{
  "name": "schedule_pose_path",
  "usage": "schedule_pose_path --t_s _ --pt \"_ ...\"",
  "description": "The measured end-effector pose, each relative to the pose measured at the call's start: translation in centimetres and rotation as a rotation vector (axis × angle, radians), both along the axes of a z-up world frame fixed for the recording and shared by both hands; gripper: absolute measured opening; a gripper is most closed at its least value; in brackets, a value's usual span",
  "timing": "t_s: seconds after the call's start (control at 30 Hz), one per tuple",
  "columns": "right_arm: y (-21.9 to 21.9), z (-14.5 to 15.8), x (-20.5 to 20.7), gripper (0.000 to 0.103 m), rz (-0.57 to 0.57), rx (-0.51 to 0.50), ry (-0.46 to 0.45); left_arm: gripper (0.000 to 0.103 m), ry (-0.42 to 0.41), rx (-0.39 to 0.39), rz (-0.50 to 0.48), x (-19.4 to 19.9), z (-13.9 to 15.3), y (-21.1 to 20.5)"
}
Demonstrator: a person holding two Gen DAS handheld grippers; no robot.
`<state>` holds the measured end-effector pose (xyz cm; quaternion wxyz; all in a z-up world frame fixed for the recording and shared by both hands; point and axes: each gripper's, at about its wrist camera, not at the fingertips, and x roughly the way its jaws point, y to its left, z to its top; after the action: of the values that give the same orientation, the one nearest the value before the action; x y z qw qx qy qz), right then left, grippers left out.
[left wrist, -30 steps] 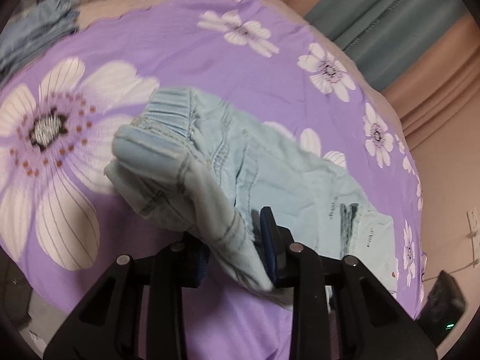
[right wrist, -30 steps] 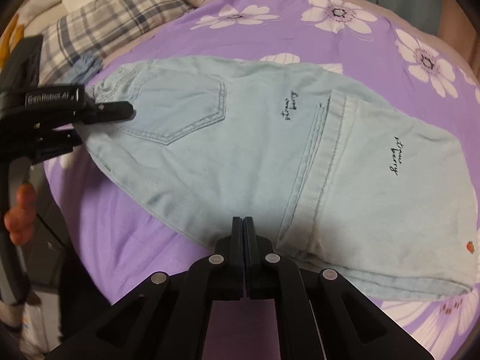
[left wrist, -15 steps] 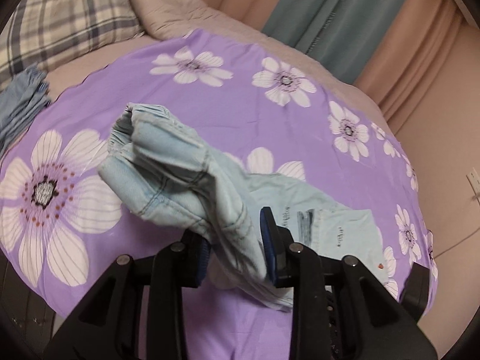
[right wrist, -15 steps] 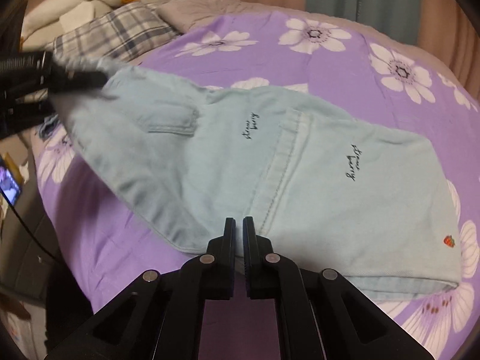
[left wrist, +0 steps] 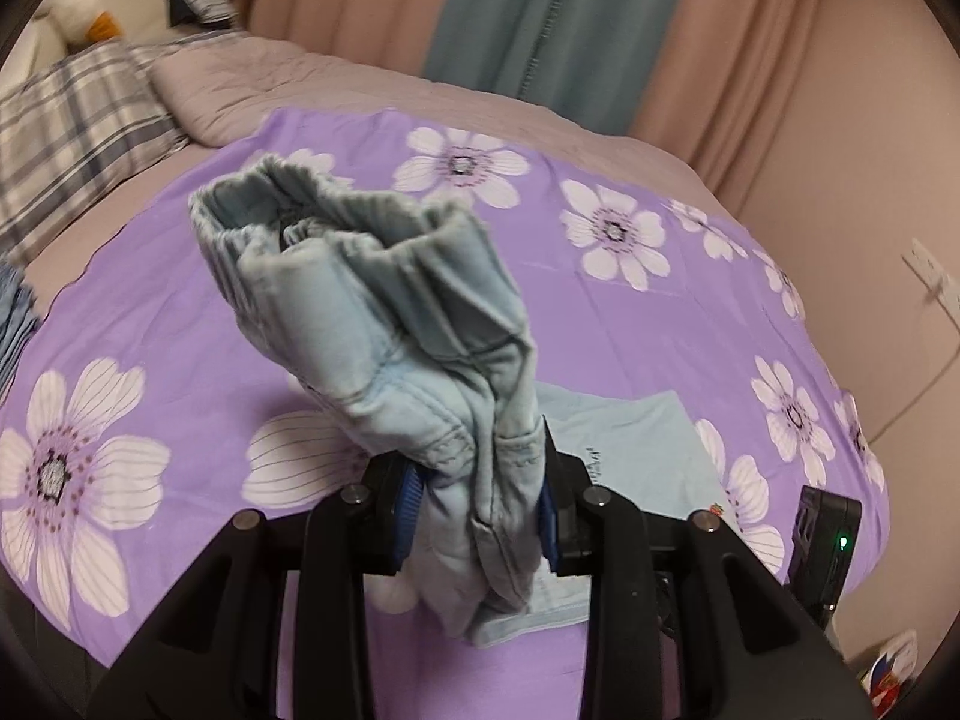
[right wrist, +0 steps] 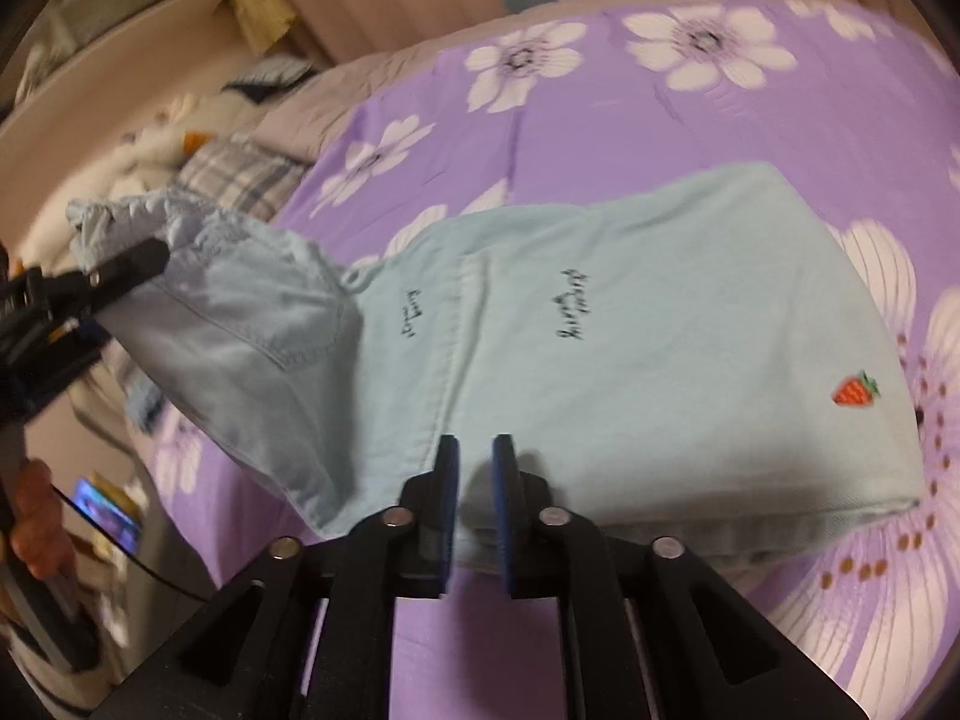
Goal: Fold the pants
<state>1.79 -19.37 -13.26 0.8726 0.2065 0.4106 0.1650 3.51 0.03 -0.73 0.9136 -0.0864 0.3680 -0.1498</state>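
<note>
A: Left wrist view: left gripper (left wrist: 477,501) tilts down toward the bed, blue pads clamped on a bunched wad of the pale blue pants (left wrist: 384,324). Elastic waistband end sticks up past the fingertips, off the purple flowered sheet (left wrist: 690,324).

B: Right one?

A: Right gripper (right wrist: 477,474) also angled down, jaws opening, a narrow gap between the pads. Near edge of the pants sits right at the tips; can't tell if cloth is in the gap, pads don't look pressed on it.

B: Where's the rest of the pants?

A: Legs lie flat, folded over, on the sheet ahead of the right gripper, strawberry patch (right wrist: 855,390) on the right. Waist end is lifted at left. A hand (right wrist: 36,516) shows at the far left edge.
</note>
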Motion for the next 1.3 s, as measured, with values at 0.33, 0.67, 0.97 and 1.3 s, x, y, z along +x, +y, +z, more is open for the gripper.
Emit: schedule_pose_path --t_s 0.33,0.67,0.97,1.3 --pt "-6.3 -1.8 0.9 0.058 -0.097 0.596 -0.001 0.029 0.031 0.061 -0.191 0.8 -1.9 -6.9" --pt "-6.7 -4.8 5.4 0.073 -0.181 0.892 0.148 0.031 0.209 0.081 -0.198 0.9 -7.4 -4.7" --pt "-5.3 -1.7 8.3 0.071 -0.215 0.487 0.232 0.041 0.265 -0.012 -0.078 0.3 -8.2 0.9" --pt "-5.5 -3.1 9.4 0.043 -0.191 0.456 0.319 0.041 0.3 -0.057 -0.041 -0.1 -9.3 2.8"
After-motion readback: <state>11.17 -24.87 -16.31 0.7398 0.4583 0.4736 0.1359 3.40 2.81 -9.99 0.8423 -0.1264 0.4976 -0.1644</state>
